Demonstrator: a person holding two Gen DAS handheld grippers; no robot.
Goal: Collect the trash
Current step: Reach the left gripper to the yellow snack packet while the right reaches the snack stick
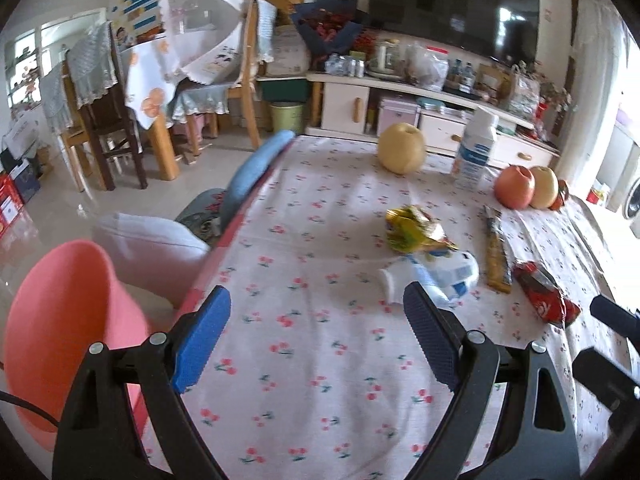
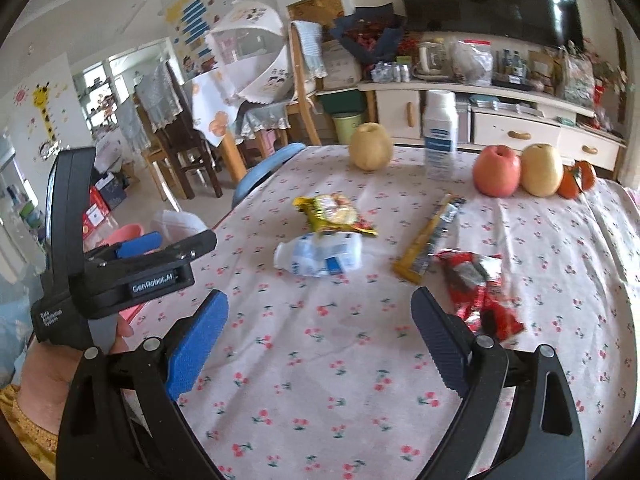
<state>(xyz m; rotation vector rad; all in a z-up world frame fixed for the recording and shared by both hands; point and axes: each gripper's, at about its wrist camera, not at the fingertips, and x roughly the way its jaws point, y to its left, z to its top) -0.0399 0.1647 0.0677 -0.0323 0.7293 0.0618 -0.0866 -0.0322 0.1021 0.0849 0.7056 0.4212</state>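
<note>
Surface: table (image 1: 320,360) under a white cloth printed with small red cherries; litter lies in its middle, fruit along its far edge.
Left gripper (image 1: 316,344): jaws released and wide apart, nothing between the blue pads; it hangs over bare cloth, short of the litter.
Right gripper (image 2: 320,344): jaws likewise spread, gripping nothing; bare cloth shows between the fingers.
Crushed plastic bottle (image 2: 320,256): on its side, white neck to the left, just below the yellow wrapper and touching its lower edge.
Yellow snack wrapper (image 2: 332,214): crumpled, lying flat beyond the bottle.
Long yellow sachet (image 2: 430,240): torn open, laid diagonally between the bottle and the red wrapper.
Red wrapper (image 2: 480,292): crumpled, just beyond the right gripper's right finger; contact cannot be told.
Fruit: one pear (image 2: 370,146) stands alone; an apple (image 2: 496,172), a second pear (image 2: 540,170) and a small orange fruit (image 2: 576,178) sit in a row, touching.
Upright white bottle (image 2: 440,132): between the lone pear and the apple.
Pink bin (image 1: 60,340): beside the table's left edge, on the floor, mouth partly visible.
</note>
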